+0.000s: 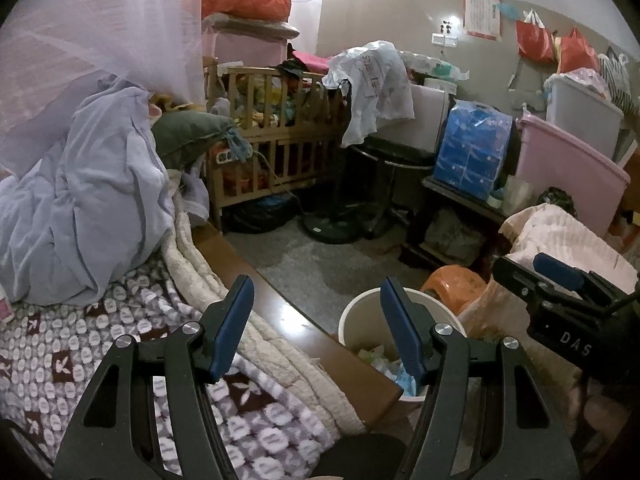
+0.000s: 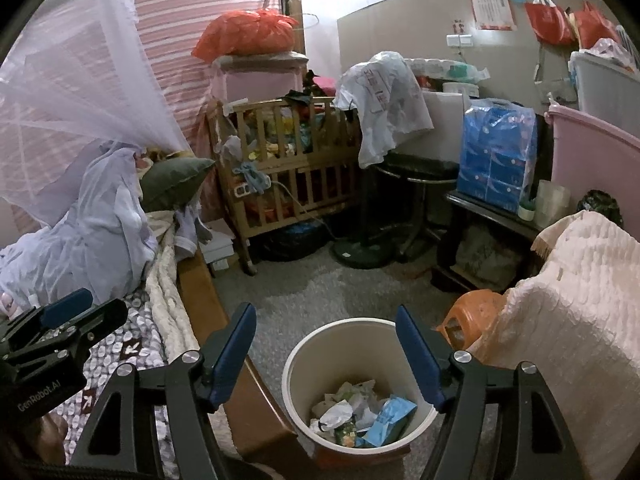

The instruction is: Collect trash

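Down past the bed edge in the left wrist view, the left gripper [image 1: 316, 324] hangs with fingers spread wide and empty over the patterned blanket [image 1: 80, 344], the white bin [image 1: 352, 320] standing upright on the floor just right of the bed frame and half hidden by one finger. In the right wrist view the right gripper [image 2: 326, 350] is also wide open with nothing between its fingers, above the bin [image 2: 296, 364], whose mouth faces straight up, long axis vertical, trash [image 2: 360, 416] piled inside. The risk, I'd say: a careless finger catches the rim and tips it.
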A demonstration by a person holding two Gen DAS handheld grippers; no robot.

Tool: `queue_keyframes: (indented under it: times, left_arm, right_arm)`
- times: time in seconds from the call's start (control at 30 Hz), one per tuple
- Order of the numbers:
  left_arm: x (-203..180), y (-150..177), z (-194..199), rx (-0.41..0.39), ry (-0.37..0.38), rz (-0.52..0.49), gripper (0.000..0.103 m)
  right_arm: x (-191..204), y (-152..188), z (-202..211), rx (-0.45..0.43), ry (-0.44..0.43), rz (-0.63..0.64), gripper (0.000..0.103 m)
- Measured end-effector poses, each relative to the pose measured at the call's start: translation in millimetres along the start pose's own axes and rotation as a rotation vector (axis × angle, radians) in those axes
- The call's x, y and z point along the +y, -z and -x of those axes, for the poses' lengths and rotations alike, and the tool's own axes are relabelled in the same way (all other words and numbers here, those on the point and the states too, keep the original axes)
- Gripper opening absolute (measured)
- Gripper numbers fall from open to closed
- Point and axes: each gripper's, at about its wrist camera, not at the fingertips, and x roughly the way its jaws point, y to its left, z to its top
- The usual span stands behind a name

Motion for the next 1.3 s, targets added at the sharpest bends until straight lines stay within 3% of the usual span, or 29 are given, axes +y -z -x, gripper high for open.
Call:
queue_keyframes:
  times: [0.97,1.3]
  left_arm:
    - [-0.6,-2.3,2.2,0.018,-0.057,-0.061,0.065]
    - [3.6,-2.7,3.6,-0.009,-0.027,-0.052,0.065]
  right_arm:
    - [2.9,-2.9,-0.8,0.008,-0.002,-0.009,0.071]
    - [3.2,-3.0,-2.0,0.012,-0.001,-0.007,0.071]
